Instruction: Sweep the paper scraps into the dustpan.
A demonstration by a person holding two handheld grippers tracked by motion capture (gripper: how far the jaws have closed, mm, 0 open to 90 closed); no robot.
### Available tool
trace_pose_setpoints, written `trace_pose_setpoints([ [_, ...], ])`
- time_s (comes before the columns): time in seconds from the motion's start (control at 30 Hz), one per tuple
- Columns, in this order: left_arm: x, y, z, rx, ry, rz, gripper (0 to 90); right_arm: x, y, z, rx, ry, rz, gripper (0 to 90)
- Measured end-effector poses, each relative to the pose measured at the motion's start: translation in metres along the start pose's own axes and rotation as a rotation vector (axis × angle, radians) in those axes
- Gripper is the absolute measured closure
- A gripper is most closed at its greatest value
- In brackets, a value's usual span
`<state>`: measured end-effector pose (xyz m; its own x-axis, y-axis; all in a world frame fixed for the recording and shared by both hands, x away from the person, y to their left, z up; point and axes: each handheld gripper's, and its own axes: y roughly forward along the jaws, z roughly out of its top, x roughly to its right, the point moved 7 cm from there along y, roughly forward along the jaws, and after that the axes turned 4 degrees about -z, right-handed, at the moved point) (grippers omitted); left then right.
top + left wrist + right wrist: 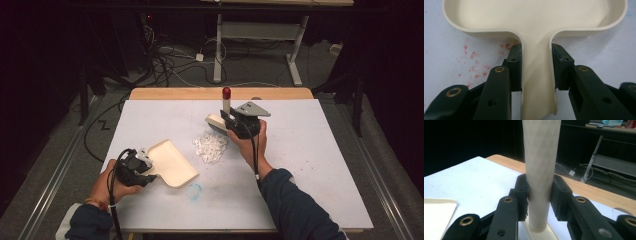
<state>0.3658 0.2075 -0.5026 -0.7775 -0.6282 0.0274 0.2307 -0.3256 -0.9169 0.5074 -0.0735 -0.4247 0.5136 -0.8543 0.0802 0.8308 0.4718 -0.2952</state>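
A: L side? We log the left gripper (145,167) w/ jaws pinched on the handle of the cream dustpan (172,162), pan flat on the white table (310,165), front-left.

B: Confirmed. In the left gripper view the handle sits between both pads (515,67). R side?

A: Right gripper (231,120) has jaws clamped on the upright handle of a brush (226,102), red cap on top, near the far edge. We note a pile of clear bits (210,146) between pan and brush, touching neither.
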Motion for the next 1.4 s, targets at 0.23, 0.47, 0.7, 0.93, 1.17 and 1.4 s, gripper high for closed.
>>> trace_pose_setpoints([
  [0.23,0.005,0.005,0.004,-0.018,0.014,-0.016,63.6,-0.008,-0.001,-0.001,0.009,0.020,0.011,70.3],
  [0.47,0.008,0.006,0.009,-0.021,0.028,-0.019,63.7,-0.005,0.000,0.004,0.020,0.019,-0.015,71.0],
  [0.7,0.010,0.008,0.011,-0.021,0.034,-0.025,63.6,0.016,0.008,0.013,0.018,0.055,-0.058,71.0],
  [0.93,0.010,0.009,0.012,-0.024,0.034,-0.027,63.6,0.019,0.010,0.023,0.038,0.047,-0.072,71.0],
  [1.17,0.011,0.010,0.012,-0.025,0.027,-0.032,63.6,0.021,0.018,0.023,0.042,-0.034,-0.136,71.0],
  [1.4,0.011,0.011,0.013,-0.031,0.031,-0.027,63.6,0.011,0.026,0.009,0.013,-0.030,-0.090,71.0],
])
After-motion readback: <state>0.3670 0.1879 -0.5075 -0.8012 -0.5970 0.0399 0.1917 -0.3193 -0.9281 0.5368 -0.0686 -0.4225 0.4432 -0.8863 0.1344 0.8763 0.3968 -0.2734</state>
